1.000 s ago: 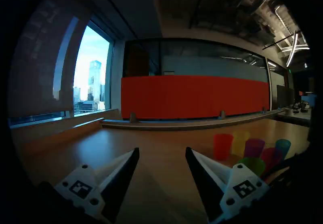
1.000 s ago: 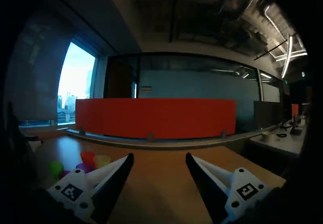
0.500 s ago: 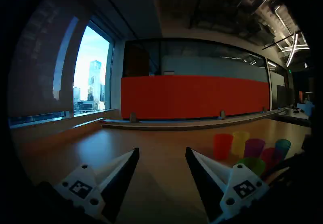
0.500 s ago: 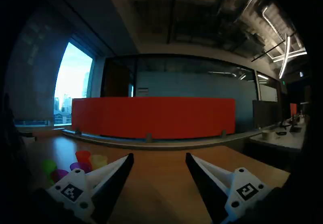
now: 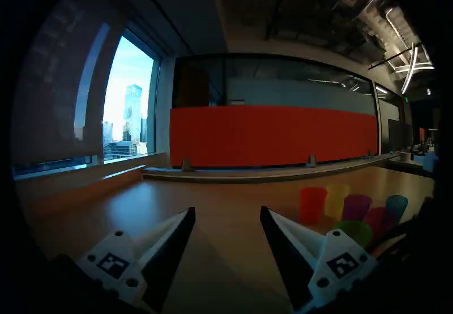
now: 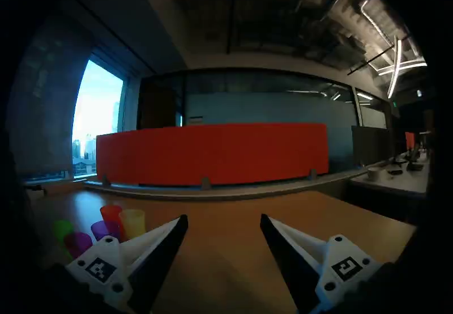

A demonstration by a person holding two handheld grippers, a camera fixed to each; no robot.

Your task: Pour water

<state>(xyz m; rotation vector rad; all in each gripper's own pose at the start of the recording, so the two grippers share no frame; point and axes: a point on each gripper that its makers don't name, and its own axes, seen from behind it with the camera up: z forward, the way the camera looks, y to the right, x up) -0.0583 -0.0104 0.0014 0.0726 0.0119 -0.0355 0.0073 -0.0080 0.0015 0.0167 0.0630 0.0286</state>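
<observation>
Just above the wooden table (image 5: 238,192), left claw (image 5: 227,208) and right claw (image 6: 223,216) level, both wide apart, empty.

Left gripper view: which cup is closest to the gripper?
The green cup: it is at the front of the cluster, lowest in view, just past the left gripper. The rest stand behind it.

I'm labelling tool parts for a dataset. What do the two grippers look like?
The left gripper and right gripper match: two wedge-shaped white fingers tapering to points, with black inner faces. Each finger carries a square black-and-white marker and small dark screw holes.
</observation>
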